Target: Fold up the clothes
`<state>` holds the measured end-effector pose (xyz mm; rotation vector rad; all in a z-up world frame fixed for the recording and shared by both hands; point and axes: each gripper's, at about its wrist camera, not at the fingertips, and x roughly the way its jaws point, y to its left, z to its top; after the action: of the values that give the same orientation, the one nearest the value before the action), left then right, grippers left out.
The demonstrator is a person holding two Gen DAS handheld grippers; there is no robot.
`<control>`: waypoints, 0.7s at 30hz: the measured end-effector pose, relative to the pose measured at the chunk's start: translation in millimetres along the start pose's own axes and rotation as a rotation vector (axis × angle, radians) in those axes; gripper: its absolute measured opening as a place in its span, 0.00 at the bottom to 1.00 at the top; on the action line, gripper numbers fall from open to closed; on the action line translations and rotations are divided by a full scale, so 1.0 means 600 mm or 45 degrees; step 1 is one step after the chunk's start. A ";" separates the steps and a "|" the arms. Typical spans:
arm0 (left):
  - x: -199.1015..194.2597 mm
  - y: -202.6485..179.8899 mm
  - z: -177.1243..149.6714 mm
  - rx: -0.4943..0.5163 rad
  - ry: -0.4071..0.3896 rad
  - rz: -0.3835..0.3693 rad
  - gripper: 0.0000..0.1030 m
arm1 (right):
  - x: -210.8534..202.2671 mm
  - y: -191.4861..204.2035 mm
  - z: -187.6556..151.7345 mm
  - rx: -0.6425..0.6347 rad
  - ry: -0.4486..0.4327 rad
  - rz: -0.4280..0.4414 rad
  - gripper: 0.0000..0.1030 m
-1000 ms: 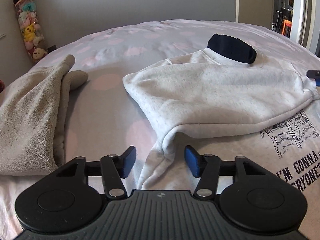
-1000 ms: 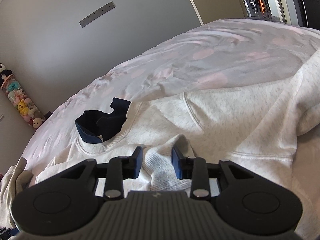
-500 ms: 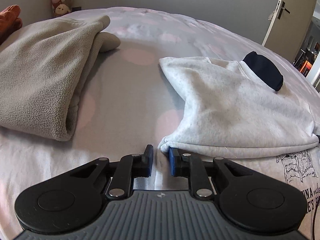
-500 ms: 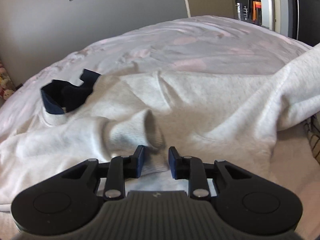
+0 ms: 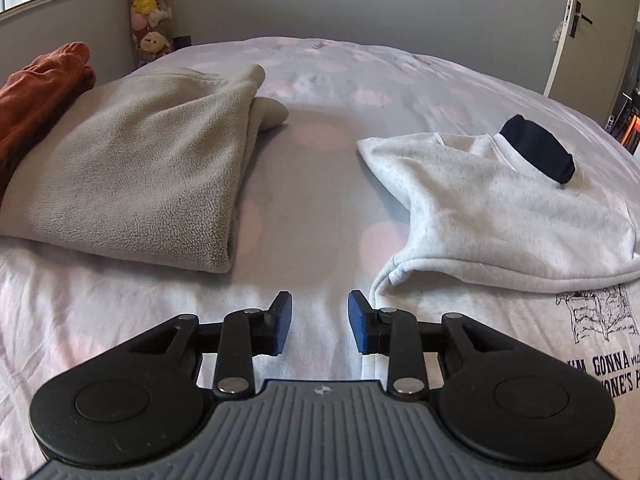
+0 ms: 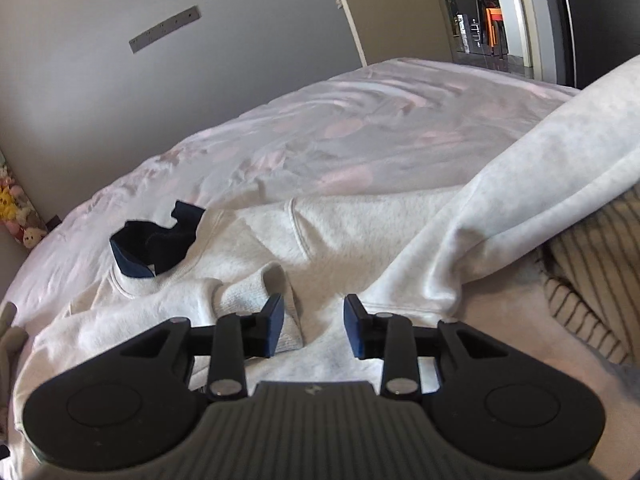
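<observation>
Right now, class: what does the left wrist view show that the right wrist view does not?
Left wrist only: a folded grey fleece, an orange garment, a printed T-shirt. Right wrist only: the sweatshirt's cuff, a striped knit. Both show the white sweatshirt, its navy collar, the bed, and an open gripper.

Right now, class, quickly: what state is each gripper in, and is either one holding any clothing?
Left gripper: open, holding nothing, beside the white sweatshirt.
Right gripper: open, holding nothing, just above the sweatshirt's cuff.
</observation>
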<state>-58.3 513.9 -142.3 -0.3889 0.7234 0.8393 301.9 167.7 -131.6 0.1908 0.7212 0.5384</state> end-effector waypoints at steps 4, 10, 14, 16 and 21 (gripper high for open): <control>0.003 -0.028 0.011 0.053 -0.053 0.018 0.45 | -0.097 -0.070 0.027 0.093 -0.031 -0.016 0.39; 0.010 -0.072 0.026 0.137 -0.126 0.039 0.45 | -0.238 -0.206 0.107 0.220 -0.096 -0.176 0.39; 0.019 -0.098 0.033 0.200 -0.146 0.053 0.45 | -0.322 -0.287 0.181 0.289 -0.182 -0.297 0.41; 0.024 -0.103 0.035 0.208 -0.136 0.055 0.45 | -0.342 -0.315 0.214 0.340 -0.216 -0.317 0.54; 0.027 -0.104 0.040 0.186 -0.125 0.038 0.45 | -0.338 -0.380 0.265 0.526 -0.266 -0.400 0.57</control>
<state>8.1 497.4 -134.8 -0.2051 0.6961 0.8220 373.6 -130.5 24.1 0.5019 0.6365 0.0624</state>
